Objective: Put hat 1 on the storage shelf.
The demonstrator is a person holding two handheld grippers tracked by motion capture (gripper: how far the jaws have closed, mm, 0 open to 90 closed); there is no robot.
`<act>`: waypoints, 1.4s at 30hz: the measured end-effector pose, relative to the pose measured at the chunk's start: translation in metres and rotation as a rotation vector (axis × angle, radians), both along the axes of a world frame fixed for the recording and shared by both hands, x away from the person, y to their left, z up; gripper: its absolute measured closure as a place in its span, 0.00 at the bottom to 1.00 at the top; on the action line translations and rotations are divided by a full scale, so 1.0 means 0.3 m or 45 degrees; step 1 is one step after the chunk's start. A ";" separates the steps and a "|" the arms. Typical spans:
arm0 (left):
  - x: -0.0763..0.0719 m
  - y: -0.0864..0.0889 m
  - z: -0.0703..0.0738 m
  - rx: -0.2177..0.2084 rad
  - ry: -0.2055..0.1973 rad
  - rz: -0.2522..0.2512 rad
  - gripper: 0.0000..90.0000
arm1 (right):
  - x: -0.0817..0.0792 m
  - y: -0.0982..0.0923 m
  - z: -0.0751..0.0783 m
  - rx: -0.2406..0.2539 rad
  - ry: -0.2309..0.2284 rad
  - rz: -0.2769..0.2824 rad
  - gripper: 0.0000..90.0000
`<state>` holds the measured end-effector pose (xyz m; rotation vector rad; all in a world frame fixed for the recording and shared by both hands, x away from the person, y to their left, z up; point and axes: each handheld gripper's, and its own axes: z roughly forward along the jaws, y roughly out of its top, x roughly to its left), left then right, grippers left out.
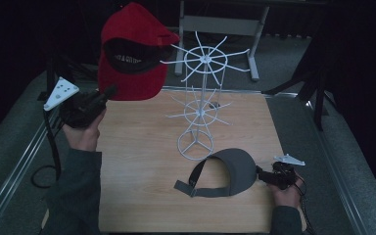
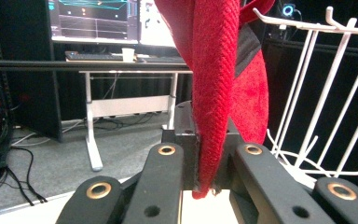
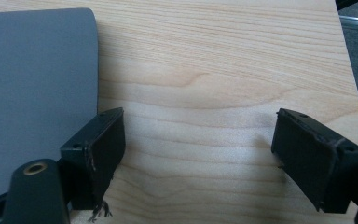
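Note:
A red cap hangs in the air at the back left, and my left gripper is shut on the edge of its brim. In the left gripper view the red fabric is pinched between the two jaws of the left gripper. A white wire rack stands mid-table, just right of the cap, and its white wire arms also show. A grey visor lies at the front right of the table. My right gripper rests open at its right edge. The visor's grey brim lies beside one jaw of the right gripper, which has bare wood between its jaws.
The wooden table sits on grey carpet with metal rails along both sides. A white-legged desk with monitors stands behind it. A grey frame stands at the back.

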<state>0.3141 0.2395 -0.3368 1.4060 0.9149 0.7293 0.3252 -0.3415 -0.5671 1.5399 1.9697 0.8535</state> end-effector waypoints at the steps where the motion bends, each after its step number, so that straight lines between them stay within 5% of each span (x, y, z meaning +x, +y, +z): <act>1: 0.000 0.000 0.000 0.000 0.000 0.000 0.95 | 0.000 0.000 0.000 0.000 0.000 0.000 0.19; 12: -0.018 0.012 -0.085 -0.007 0.030 -0.022 0.95 | 0.000 0.000 0.000 0.000 -0.001 0.000 0.19; 25: 0.002 -0.048 -0.292 0.076 0.117 -0.076 0.95 | 0.000 0.000 0.000 -0.001 -0.004 0.000 0.19; 32: 0.009 -0.062 -0.328 0.107 0.156 -0.066 0.93 | 0.000 0.001 0.000 0.002 0.001 -0.003 0.19; 42: 0.012 -0.047 -0.338 0.136 0.206 -0.035 0.71 | 0.000 0.001 0.000 0.001 0.001 -0.002 0.19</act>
